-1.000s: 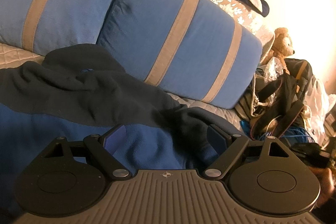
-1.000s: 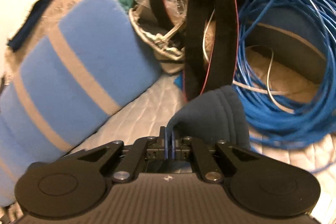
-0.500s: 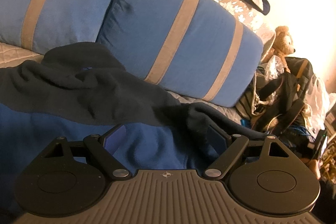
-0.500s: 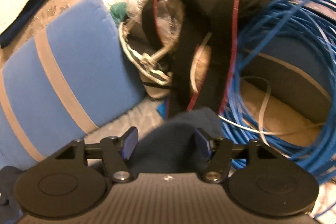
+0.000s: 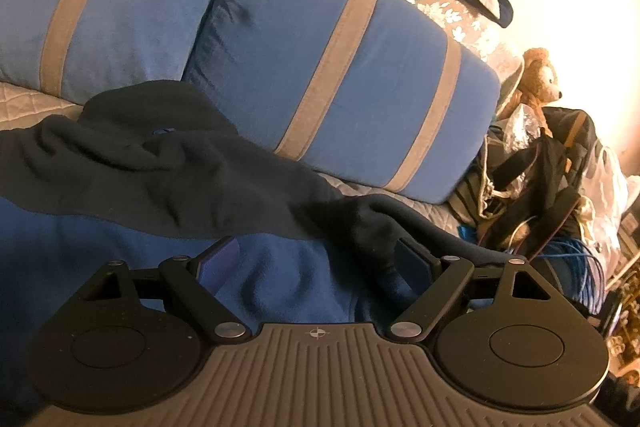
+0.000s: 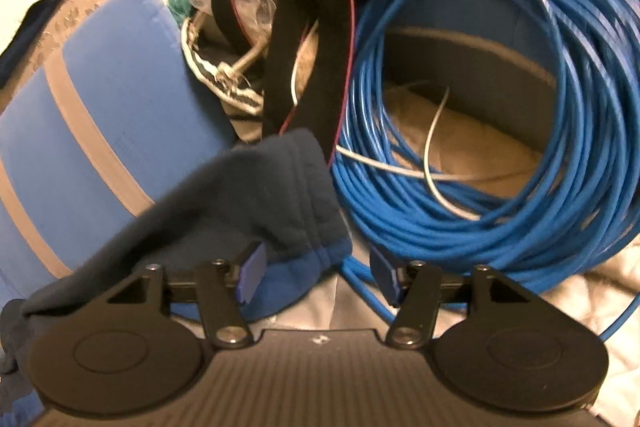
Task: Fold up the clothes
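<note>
A fleece top (image 5: 168, 187), navy over the shoulders and bright blue below, lies spread on the quilted bed. My left gripper (image 5: 316, 263) hovers open just above its blue body, with nothing pinched between the fingers. One navy sleeve (image 5: 404, 223) stretches out to the right. Its ribbed cuff (image 6: 276, 199), with a blue lining at the hem, lies flat in the right wrist view. My right gripper (image 6: 316, 275) stands open just behind the cuff, its left finger (image 6: 252, 275) at the cuff's edge.
Two blue pillows with grey stripes (image 5: 340, 79) lean along the back. A big coil of blue cable (image 6: 480, 131) lies right beside the cuff. Black straps and bags (image 6: 304, 7) are piled behind it. A teddy bear (image 5: 538, 75) sits at the far right.
My right gripper was shut on the sleeve cuff a second ago; it has opened and the cuff now lies released on the bed. The sleeve is stretched out further right. My left gripper has stayed open.
</note>
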### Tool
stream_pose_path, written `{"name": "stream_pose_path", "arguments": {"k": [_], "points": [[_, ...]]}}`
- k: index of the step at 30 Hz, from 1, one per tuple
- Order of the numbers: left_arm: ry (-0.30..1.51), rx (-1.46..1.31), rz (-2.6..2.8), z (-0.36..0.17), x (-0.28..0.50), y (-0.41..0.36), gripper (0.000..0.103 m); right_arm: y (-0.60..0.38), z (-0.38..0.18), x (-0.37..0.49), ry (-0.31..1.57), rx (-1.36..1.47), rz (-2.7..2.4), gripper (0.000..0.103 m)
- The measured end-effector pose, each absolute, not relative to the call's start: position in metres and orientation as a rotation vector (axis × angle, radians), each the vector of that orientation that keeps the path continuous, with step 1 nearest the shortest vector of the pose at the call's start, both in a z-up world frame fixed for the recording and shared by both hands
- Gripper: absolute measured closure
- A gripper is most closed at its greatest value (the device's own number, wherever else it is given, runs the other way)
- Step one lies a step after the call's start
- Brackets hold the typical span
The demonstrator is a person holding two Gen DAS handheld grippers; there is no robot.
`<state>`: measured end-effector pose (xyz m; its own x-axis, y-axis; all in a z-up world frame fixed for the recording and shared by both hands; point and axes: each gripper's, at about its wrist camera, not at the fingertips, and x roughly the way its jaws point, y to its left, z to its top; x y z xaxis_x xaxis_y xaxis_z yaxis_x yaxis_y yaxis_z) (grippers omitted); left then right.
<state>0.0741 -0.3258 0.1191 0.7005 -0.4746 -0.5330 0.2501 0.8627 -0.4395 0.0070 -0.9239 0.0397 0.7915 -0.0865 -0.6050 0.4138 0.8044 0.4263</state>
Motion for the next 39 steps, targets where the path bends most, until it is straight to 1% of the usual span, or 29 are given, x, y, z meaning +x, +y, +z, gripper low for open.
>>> {"name": "stream_pose_path", "arguments": {"k": [2,6,13,15,17,19,20,23,32,39], "points": [[0.687,-0.351,-0.41,0.119,0.075,-0.326,0.018,-0.922,0.033,0.011,0.614,0.59,-0.27,0.046],[0.688,-0.35,-0.409,0.118,0.075,-0.326,0.018,-0.915,0.022,0.022,0.629,0.606,-0.246,0.054],[0.689,-0.359,-0.411,0.118,0.075,-0.325,0.018,-0.914,0.006,0.035,0.64,0.688,-0.266,0.057],[0.686,-0.36,-0.414,0.118,0.075,-0.324,0.018,-0.916,0.003,0.037,0.632,0.703,-0.264,0.067],[0.685,-0.362,-0.416,0.118,0.075,-0.323,0.018,-0.916,0.003,0.041,0.624,0.699,-0.253,0.083],[0.685,-0.364,-0.415,0.118,0.074,-0.323,0.018,-0.91,0.01,0.046,0.623,0.636,-0.238,0.093],[0.685,-0.365,-0.415,0.118,0.074,-0.322,0.018,-0.905,0.016,0.048,0.62,0.593,-0.231,0.094],[0.681,-0.369,-0.416,0.118,0.074,-0.322,0.018,-0.888,0.038,0.053,0.597,0.459,-0.198,0.097],[0.66,-0.41,-0.409,0.121,0.074,-0.319,0.018,-0.806,0.104,0.058,0.49,0.086,-0.014,0.098],[0.654,-0.427,-0.406,0.122,0.074,-0.315,0.018,-0.721,0.131,0.047,0.431,-0.127,0.216,0.098]]}}
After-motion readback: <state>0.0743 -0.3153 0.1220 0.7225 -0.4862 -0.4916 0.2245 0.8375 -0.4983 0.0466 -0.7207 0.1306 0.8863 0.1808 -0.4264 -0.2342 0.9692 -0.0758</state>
